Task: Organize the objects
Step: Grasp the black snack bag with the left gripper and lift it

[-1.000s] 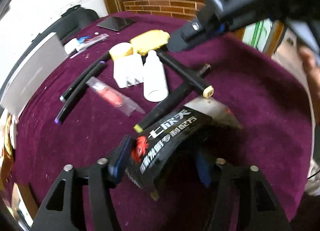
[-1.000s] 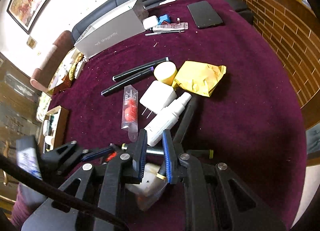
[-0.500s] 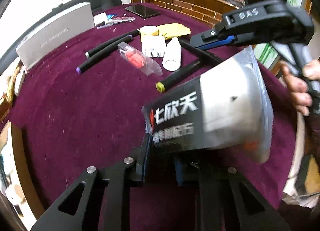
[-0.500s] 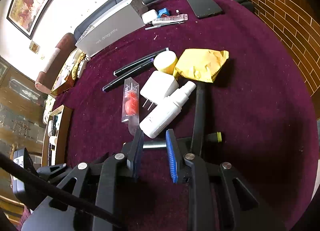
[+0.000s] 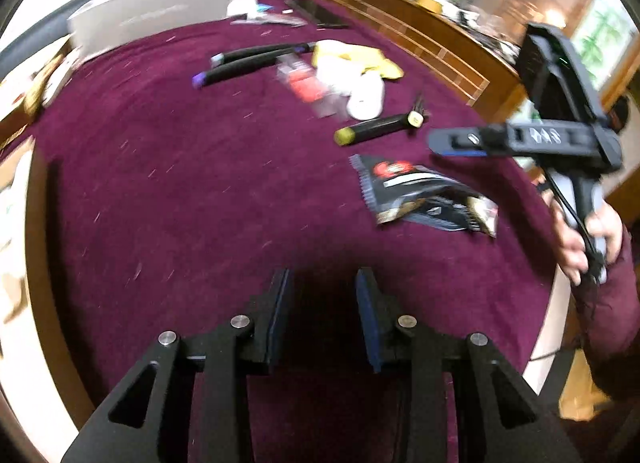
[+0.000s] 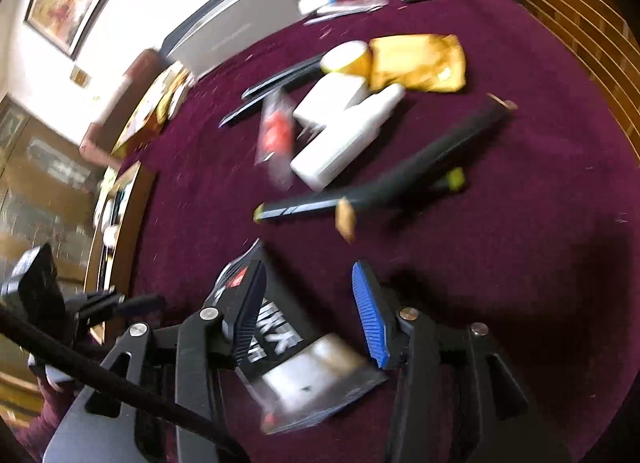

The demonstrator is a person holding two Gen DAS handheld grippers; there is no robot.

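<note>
The left gripper [image 5: 322, 315] is opening with nothing between its jaws and bare cloth ahead. The right gripper [image 6: 308, 311] is also opening; the black snack packet [image 6: 288, 347] lies flat beneath and between its jaws, apparently unpressed. Risk: closing from here may pinch only the loose foil edge, letting the packet slip or drag. The crossed black markers [image 6: 384, 187] lie just ahead and could be knocked. The table edge [image 5: 38, 263] is left of the left gripper; room ahead is open.

Right gripper [image 6: 312, 311] jaws opening above black packet [image 6: 304, 367], markers [image 6: 384, 187] beyond
</note>
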